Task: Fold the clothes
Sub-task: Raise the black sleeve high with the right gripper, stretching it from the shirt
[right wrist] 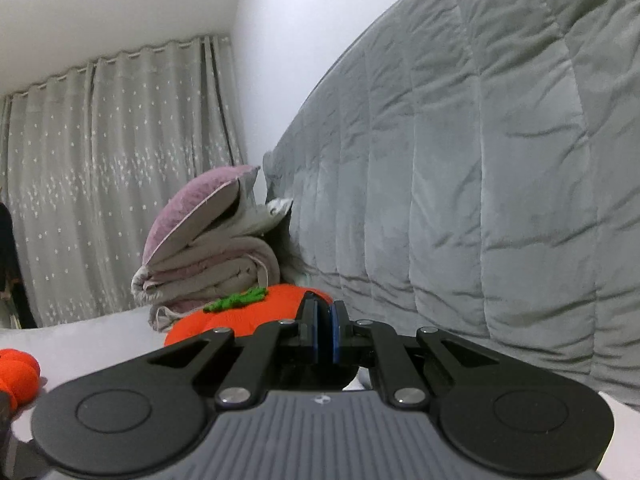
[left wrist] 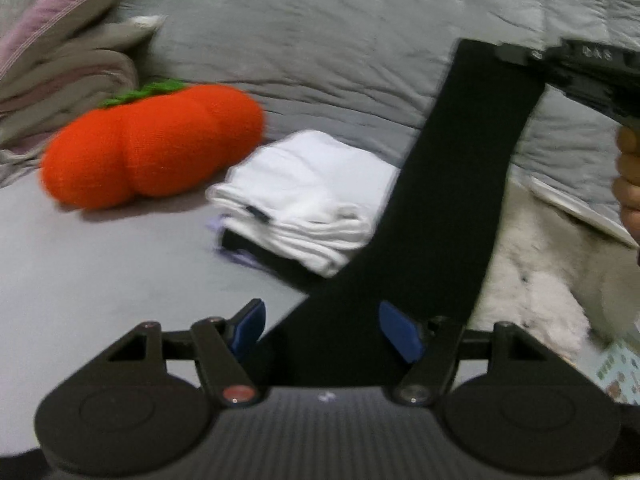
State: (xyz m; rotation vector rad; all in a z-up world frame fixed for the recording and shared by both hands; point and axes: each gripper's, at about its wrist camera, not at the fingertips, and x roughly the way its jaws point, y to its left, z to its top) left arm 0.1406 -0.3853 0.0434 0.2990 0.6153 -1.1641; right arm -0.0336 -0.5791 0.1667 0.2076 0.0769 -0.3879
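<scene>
A long black garment hangs stretched in a diagonal strip across the left wrist view. Its top end is pinched in my right gripper at the upper right, held by a hand. Its lower end passes between the blue pads of my left gripper, which stands open around it without clamping. In the right wrist view my right gripper is shut, pads pressed together, and the cloth below it is mostly hidden. A folded stack of white clothes lies on the bed over a dark piece.
An orange pumpkin plush lies left of the stack, before folded blankets and a pillow. A grey quilt rises behind. White fluffy fabric lies right. Curtains hang far left.
</scene>
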